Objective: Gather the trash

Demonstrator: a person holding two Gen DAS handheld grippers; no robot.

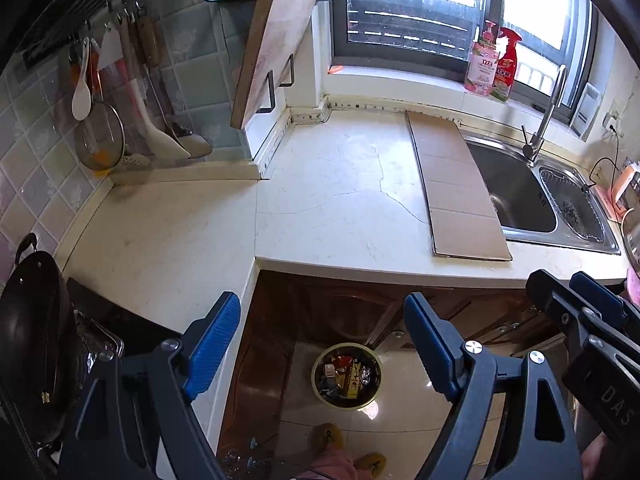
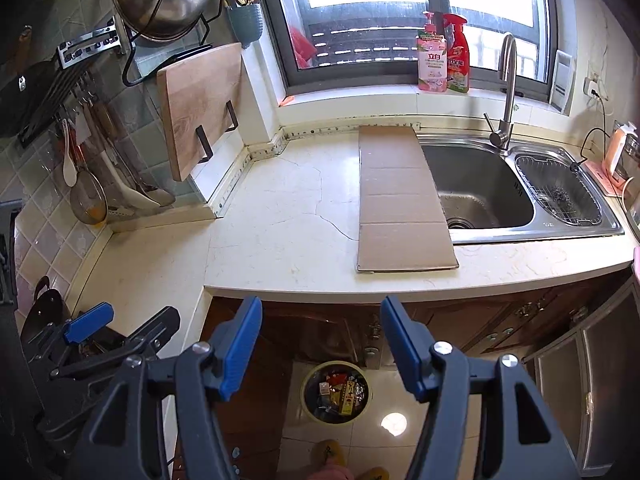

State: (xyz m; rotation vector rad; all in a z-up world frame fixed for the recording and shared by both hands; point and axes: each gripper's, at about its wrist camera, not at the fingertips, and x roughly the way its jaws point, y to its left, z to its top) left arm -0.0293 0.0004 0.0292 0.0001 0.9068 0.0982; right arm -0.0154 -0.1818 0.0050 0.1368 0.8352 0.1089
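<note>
Left gripper jaws spread wide, holding nothing, right gripper likewise agape and empty, both above the round bin on the floor tiles – full of wrappers, pink pouch on the sill reading 立白, flat cardboard on the counter beside the sink

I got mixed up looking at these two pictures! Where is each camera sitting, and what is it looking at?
Left wrist view: sits on the left tool, looking forward over the counter and down at the trash bin; its open blue fingers show, with the right tool at the right edge.
Right wrist view: sits on the right tool, facing the cardboard and sink; its open fingers show, with the left tool at lower left.
Both share the counter, cardboard, sink, bin and slippered feet.
</note>
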